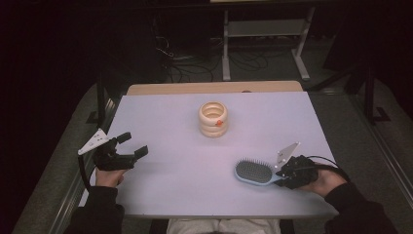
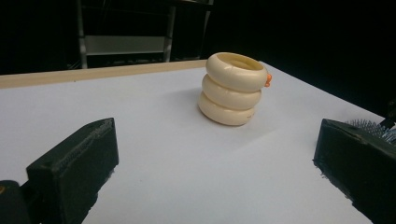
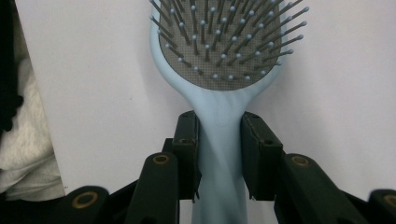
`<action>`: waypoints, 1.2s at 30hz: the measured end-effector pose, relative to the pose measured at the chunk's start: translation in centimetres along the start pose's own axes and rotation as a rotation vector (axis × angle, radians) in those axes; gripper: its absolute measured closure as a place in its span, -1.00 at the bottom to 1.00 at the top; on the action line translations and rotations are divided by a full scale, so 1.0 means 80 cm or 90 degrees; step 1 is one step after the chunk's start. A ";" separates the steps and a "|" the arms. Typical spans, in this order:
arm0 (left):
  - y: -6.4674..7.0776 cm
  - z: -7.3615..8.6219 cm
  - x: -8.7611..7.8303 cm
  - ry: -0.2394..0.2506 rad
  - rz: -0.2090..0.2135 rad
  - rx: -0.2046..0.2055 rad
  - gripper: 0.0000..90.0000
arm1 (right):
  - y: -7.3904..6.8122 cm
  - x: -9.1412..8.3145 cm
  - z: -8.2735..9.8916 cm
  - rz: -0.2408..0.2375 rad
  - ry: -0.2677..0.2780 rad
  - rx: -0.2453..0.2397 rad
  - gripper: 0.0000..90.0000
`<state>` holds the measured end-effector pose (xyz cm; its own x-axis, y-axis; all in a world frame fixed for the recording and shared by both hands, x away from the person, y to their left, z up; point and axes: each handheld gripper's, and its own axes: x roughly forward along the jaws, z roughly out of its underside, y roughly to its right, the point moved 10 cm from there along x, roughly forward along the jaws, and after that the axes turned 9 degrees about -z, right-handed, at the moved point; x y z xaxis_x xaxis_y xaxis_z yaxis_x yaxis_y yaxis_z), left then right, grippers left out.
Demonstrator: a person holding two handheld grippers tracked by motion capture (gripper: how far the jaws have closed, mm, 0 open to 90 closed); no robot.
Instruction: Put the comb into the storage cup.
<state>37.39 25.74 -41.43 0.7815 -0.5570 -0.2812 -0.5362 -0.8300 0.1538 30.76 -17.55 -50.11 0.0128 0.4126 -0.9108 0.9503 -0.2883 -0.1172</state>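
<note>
Blue hairbrush (image 3: 219,60) handle between pads

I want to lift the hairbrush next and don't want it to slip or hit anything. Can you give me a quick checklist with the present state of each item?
1. Right claw closed on the handle of the hairbrush: ok, both pads sit against the handle near the neck.
2. Grip centred on the handle: ok, it runs straight between the jaws in the right gripper view.
3. Brush lying flat on the table, bristles up: ok.
4. Room around the brush head: ok, the stacked cream rings stand well away.
5. Left claw out of the way: ok, open, holding nothing, at the far left.
6. Grip firm enough for lifting: cannot tell.
</note>
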 end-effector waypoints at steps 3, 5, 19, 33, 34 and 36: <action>0.000 0.000 0.000 0.000 0.000 0.000 -1.00 | 0.002 -0.006 -0.004 0.005 0.011 0.003 0.51; 0.000 0.000 0.000 0.000 0.000 0.000 -1.00 | 0.003 -0.008 -0.006 0.004 0.014 0.004 0.51; 0.000 0.000 0.000 0.000 0.000 0.000 -1.00 | 0.010 -0.031 -0.041 0.010 0.055 -0.008 0.51; 0.000 0.000 0.001 -0.001 0.000 0.000 -1.00 | 0.020 -0.054 -0.070 0.023 0.085 -0.022 0.51; 0.000 0.000 0.001 -0.001 0.000 -0.001 -1.00 | 0.021 -0.056 -0.072 0.027 0.086 -0.020 0.51; 0.000 0.000 0.001 -0.001 0.000 -0.001 -1.00 | 0.023 -0.061 -0.080 0.031 0.092 -0.027 0.51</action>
<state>37.41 25.68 -41.48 0.7808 -0.5573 -0.2825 -0.5362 -0.8297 0.1550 34.45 -14.57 -43.36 0.1004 0.5200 -0.8483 0.9597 -0.2756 -0.0554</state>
